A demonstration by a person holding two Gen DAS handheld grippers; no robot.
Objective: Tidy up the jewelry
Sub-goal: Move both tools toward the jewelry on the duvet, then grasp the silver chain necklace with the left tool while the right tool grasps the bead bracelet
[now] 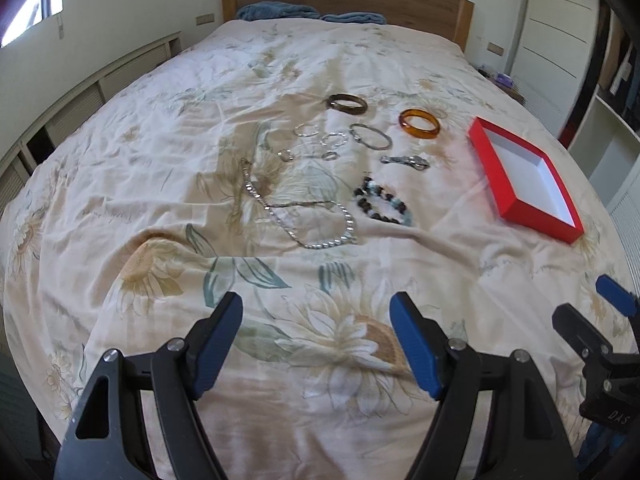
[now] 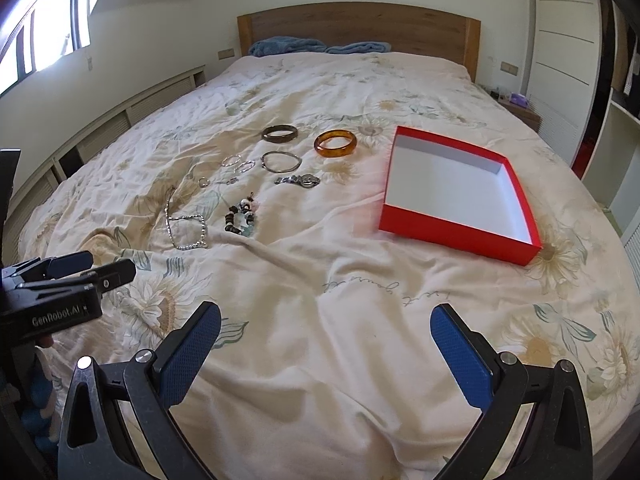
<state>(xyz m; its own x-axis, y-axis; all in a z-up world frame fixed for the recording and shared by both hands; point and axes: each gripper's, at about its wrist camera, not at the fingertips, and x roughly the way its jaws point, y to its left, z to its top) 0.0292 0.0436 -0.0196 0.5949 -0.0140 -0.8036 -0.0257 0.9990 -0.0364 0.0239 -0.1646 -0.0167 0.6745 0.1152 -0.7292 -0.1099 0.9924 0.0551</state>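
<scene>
Nearest the lens, lower frame: left tool (image 1: 316, 312) and right tool (image 2: 326, 322) both hang above the bedspread (image 2: 320, 360), near its front edge, well apart from all jewelry.
Tool state: fingers of both tools stand wide apart; nothing is held between them.
Tool pose: both point forward along the bed and sit side by side; the right tool shows at the lower right edge of the left wrist view, the left tool at the left edge of the right wrist view.
Middle, left of centre: silver chain necklace (image 1: 304, 216) lies in a loose loop; beaded bracelet (image 1: 384, 202) lies just beside it to the right.
Middle, centre: small silver rings (image 1: 306, 130) and a thin silver bangle (image 1: 370, 136) lie close together; a watch-like piece (image 1: 406, 161) lies just in front of the bangle.
Middle, right: red box (image 2: 456, 236) is empty, its white inside exposed.
Farther back: dark bangle (image 1: 347, 103) and amber bangle (image 1: 419, 122) lie flat, apart from each other.
Task status (judgement): not yet started; all pieces lie outside the box.
Procedure (judgement): take one piece at a time. Grip rigid bangles across the rim. Pinch the chain at one point and lift slowly to avoid tangling or snagging fabric.
Far end: wooden headboard (image 2: 360, 26) and blue pillows (image 2: 288, 46).
</scene>
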